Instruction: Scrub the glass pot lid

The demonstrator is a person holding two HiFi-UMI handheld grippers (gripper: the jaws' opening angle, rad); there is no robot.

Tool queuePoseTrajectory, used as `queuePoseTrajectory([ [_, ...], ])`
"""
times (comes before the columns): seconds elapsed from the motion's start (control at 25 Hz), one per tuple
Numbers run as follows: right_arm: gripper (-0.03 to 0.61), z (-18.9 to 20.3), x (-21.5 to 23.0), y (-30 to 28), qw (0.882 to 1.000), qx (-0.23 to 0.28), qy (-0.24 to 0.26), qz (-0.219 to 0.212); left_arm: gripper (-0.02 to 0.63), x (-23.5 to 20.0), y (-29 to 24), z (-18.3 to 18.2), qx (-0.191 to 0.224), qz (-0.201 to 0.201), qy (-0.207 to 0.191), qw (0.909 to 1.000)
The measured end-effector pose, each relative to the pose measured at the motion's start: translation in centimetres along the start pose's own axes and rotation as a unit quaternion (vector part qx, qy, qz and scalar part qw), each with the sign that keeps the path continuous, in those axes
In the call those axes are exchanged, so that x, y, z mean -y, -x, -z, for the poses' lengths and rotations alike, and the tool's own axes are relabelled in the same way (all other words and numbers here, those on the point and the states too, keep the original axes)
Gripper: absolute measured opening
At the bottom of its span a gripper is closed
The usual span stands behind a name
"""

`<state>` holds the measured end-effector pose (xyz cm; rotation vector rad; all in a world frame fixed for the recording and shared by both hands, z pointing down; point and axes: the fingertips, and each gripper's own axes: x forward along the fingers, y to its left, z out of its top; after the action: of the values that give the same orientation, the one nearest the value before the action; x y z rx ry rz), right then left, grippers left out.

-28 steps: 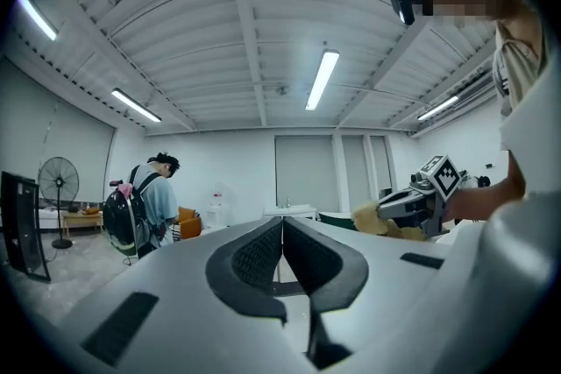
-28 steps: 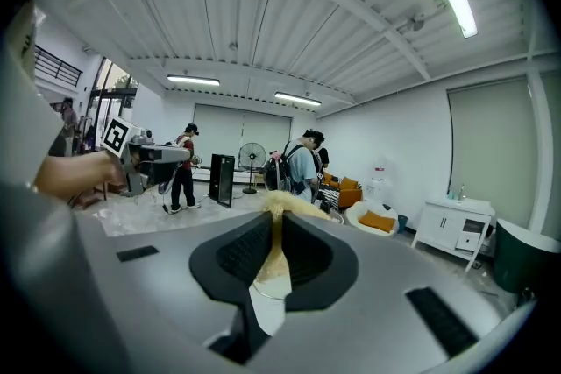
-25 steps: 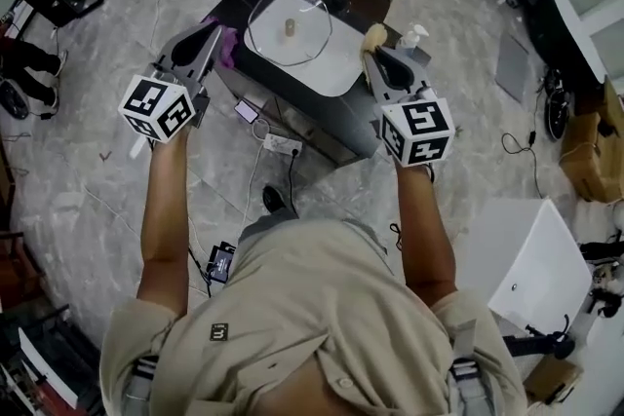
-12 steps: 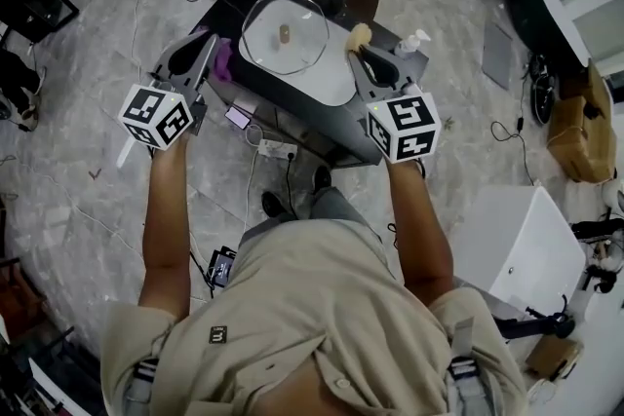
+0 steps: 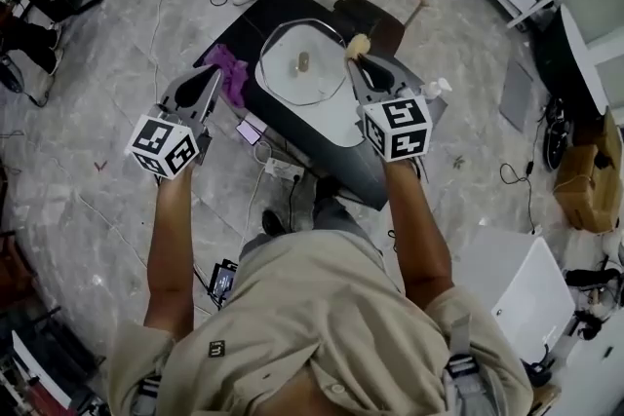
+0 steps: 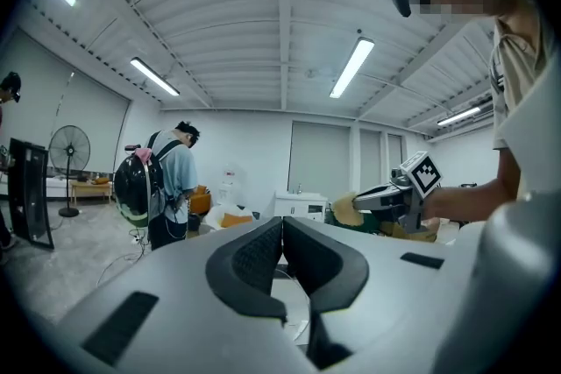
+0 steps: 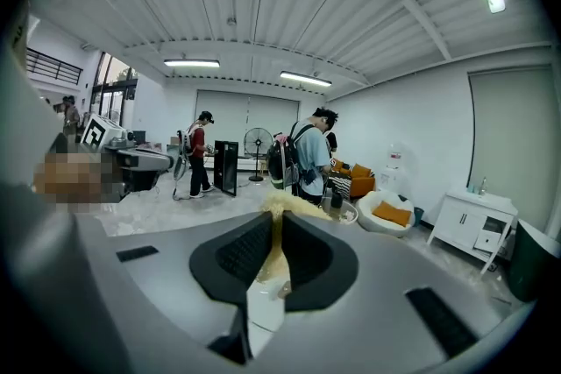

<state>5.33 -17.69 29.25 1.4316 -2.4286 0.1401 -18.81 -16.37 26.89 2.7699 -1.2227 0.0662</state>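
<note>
Nearer the lid (image 5: pixel 302 63) now, right claw (image 5: pixel 357 59) pinches a sponge (image 5: pixel 358 42); left claw (image 5: pixel 209 79) closed empty beside cloth (image 5: pixel 232 70).

The person is stretching both arms forward, the left forearm (image 5: pixel 171 239) and the right forearm (image 5: pixel 414 229) bare and running roughly parallel, each hand gripping one tool. The left hand-held gripper (image 5: pixel 211 77) is pointing forward and slightly to the right, with its marker cube (image 5: pixel 163 147) sitting nearest the body. In the left gripper view its jaws are pressing flat together with nothing between them. The right hand-held gripper (image 5: pixel 356 63) is reaching a little farther ahead, well apart from the left one. Its jaws are clamping a yellowish sponge (image 7: pixel 279 228), whose frayed top is sticking out past the tips.
</note>
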Motion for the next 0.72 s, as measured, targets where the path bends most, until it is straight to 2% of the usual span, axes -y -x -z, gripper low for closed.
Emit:
queuePoseTrajectory([
  [0.28, 0.044, 3.2, 4.5, -8.7, 0.999, -0.026, 0.004, -0.017, 0.02, -2.2, -3.6, 4.3, -0.025, -0.033, 0.031, 0.9986],
  [0.52, 0.044, 9.5, 6.8, -18.0, 0.998, -0.056, 0.016, -0.018, 0.02, -4.1, -5.5, 10.0, -0.046, -0.061, 0.065, 0.995],
  [0.72, 0.044, 15.0, 6.9, -25.5, 0.997, -0.067, 0.023, -0.007, 0.02, -5.3, -5.8, 15.4, -0.082, -0.09, 0.057, 0.9909],
])
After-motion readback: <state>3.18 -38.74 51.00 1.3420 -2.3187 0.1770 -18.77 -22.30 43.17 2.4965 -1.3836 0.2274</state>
